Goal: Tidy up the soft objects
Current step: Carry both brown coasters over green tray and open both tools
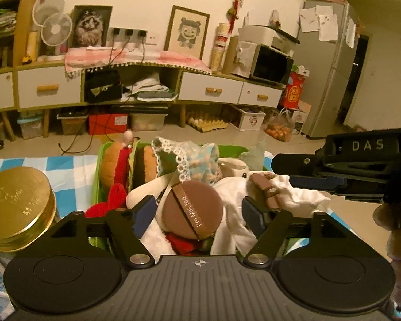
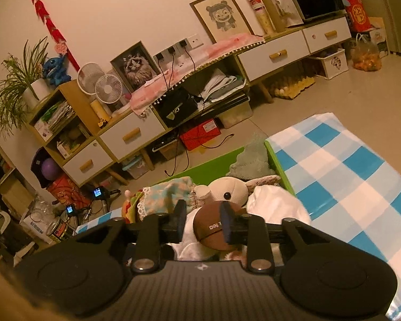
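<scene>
A green bin (image 1: 228, 148) on the checked tablecloth holds several soft things: a burger plush (image 1: 136, 164), a lace-edged floral cloth (image 1: 189, 160), a cream plush animal (image 1: 234, 169), white cloth (image 1: 238, 192) and red plush (image 1: 116, 192). A round brown powder puff (image 1: 193, 212) lies on top, between the open fingers of my left gripper (image 1: 197, 215). My right gripper (image 2: 203, 223) hovers over the same bin (image 2: 214, 161); its jaws stand part open around a brown puff (image 2: 211, 227), contact unclear. It also shows in the left wrist view (image 1: 307, 172) at the right.
A gold round tin (image 1: 17, 204) stands on the blue-and-white checked tablecloth (image 2: 342, 171) left of the bin. A long low cabinet (image 1: 208, 89) with drawers, boxes and egg trays below it lines the far wall. A fridge (image 1: 326, 67) stands at the right.
</scene>
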A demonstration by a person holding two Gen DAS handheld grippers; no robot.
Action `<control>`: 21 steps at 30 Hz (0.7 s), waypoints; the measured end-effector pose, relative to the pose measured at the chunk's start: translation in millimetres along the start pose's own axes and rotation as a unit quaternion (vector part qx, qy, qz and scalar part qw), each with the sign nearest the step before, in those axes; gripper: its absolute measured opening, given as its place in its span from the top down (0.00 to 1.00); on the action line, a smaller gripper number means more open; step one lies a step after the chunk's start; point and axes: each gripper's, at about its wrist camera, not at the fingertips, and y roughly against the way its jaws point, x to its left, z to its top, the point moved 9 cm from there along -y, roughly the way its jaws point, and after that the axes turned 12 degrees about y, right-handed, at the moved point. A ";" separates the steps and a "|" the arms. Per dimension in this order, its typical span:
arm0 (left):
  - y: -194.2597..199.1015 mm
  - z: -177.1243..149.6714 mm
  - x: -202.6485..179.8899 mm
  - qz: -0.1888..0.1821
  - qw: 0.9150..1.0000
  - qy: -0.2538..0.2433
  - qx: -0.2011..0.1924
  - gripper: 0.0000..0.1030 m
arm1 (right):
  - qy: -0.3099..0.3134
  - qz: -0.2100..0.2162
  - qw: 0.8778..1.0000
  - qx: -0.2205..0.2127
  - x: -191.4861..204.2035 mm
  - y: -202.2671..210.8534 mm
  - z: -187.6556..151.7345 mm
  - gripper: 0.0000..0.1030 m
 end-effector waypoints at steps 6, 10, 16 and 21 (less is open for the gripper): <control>19.8 -3.6 -0.8 0.010 1.000 -0.017 0.013 0.15 | 0.014 -0.022 1.000 -0.003 -8.9 20.7 2.0 0.67; 37.1 -8.2 4.0 0.039 0.999 -0.024 0.024 0.07 | 0.039 -0.049 0.998 0.007 -12.0 33.2 -4.5 0.66; 61.1 -10.1 13.5 0.081 0.995 -0.009 0.052 0.05 | 0.078 -0.072 0.994 0.035 -0.6 50.6 -13.1 0.58; 87.4 -22.7 18.4 0.119 0.990 0.012 0.079 0.05 | 0.085 -0.090 0.990 0.065 16.5 74.5 -23.4 0.45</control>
